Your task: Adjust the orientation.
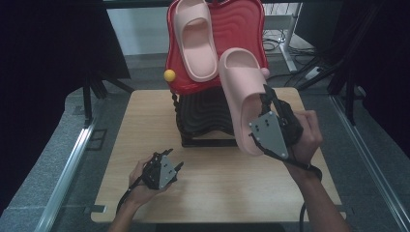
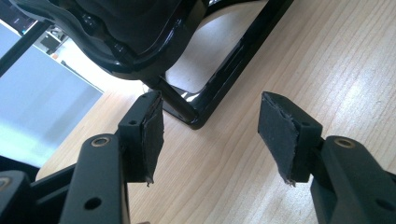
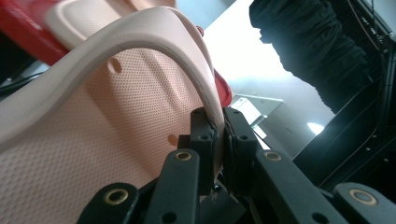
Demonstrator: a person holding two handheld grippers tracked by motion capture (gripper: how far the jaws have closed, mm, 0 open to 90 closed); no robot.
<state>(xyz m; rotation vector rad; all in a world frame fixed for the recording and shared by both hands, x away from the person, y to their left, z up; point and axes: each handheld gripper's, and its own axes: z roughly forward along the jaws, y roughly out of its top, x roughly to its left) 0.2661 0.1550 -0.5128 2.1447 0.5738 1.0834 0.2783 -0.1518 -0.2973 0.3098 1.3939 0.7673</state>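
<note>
One pink slipper lies on the red upper tier of a two-tier shoe rack. My right gripper is shut on the side rim of the second pink slipper, held in the air in front of the rack, toe up. In the right gripper view the jaws pinch that slipper's edge, with its dotted insole to the left. My left gripper rests low over the wooden table, open, with nothing between its pads. The rack's black base frame lies just ahead of it.
The rack's black lower tier stands at the middle back of the table. A yellow ball knob sticks out at the red tier's left edge. Dark curtains hang on both sides, and metal rails run along the floor.
</note>
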